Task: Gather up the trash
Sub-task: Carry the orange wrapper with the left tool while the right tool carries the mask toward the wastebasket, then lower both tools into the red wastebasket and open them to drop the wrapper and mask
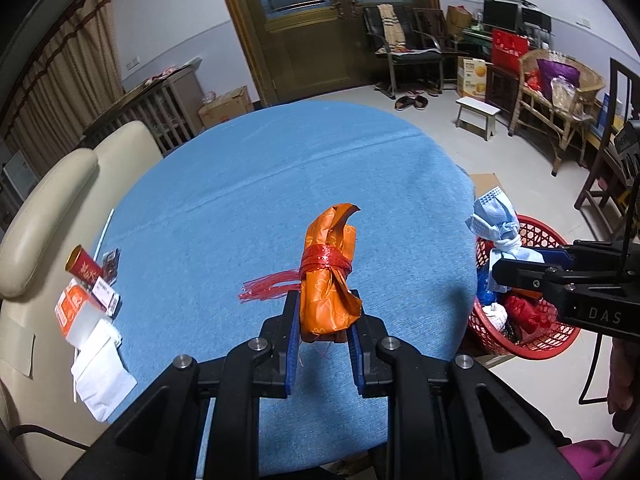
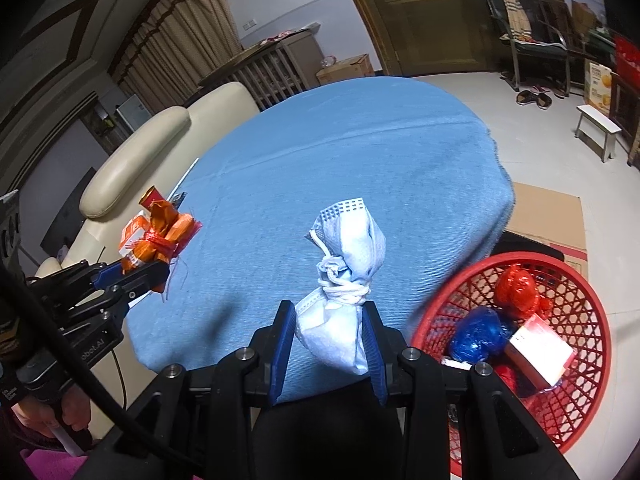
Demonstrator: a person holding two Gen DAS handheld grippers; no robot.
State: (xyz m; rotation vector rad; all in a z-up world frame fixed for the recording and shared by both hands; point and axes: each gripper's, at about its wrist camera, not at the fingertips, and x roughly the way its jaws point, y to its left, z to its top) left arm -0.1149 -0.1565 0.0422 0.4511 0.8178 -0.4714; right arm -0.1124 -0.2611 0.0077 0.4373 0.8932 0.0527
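Left tongs (image 1: 325,326) gripping orange bundle (image 1: 329,276), upright

The room has pale walls (image 1: 168,20) with a grey dado line and a light tiled floor (image 1: 440,120). A brown double door (image 1: 316,28) with patterned glass panels stands at the far wall. Striped beige curtains (image 1: 68,68) hang on the left above a slatted radiator cover (image 1: 160,108). A cream leather sofa (image 1: 48,216) sits beside the round worktop (image 1: 304,168), which is covered in blue cloth. Dark chairs (image 1: 404,48), a wicker chair (image 1: 560,92), a white stool (image 1: 478,114) and cardboard boxes (image 1: 224,106) line the far side.
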